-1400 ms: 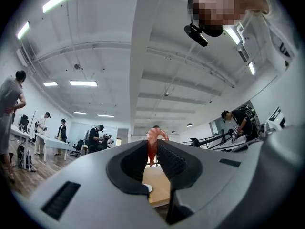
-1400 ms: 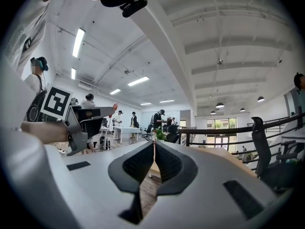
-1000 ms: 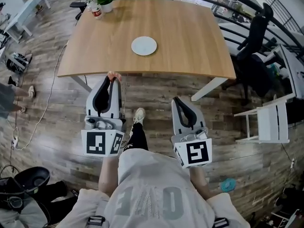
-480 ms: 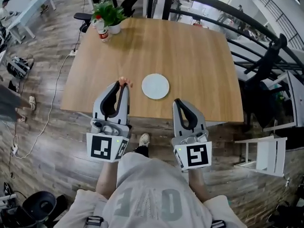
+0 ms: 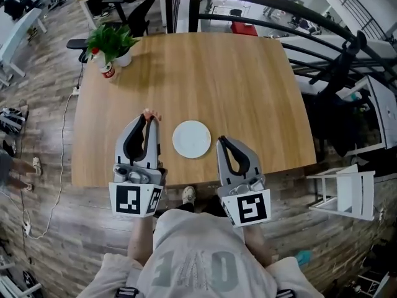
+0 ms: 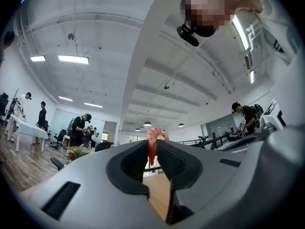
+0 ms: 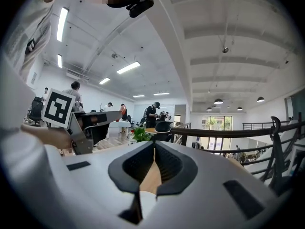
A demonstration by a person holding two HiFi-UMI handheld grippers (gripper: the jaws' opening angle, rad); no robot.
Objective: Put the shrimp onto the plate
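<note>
Our left gripper (image 5: 147, 119) pinches the shrimp (image 6: 152, 146) just left of the bare plate (image 5: 191, 139). Our right gripper (image 5: 222, 143) is closed and empty. We judge that the placing is not yet done.

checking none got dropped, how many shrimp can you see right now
1. The curled orange-pink shrimp is clamped at the tips of the left gripper, above the wooden table, just left of the round white plate. None shows on the plate; others may be hidden.

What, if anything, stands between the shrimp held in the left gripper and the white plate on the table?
Nothing visible does. The left gripper holds the shrimp at its tips, just left of the plate, and only bare table shows between them. The right gripper, shut and empty, is at the plate's other side.
</note>
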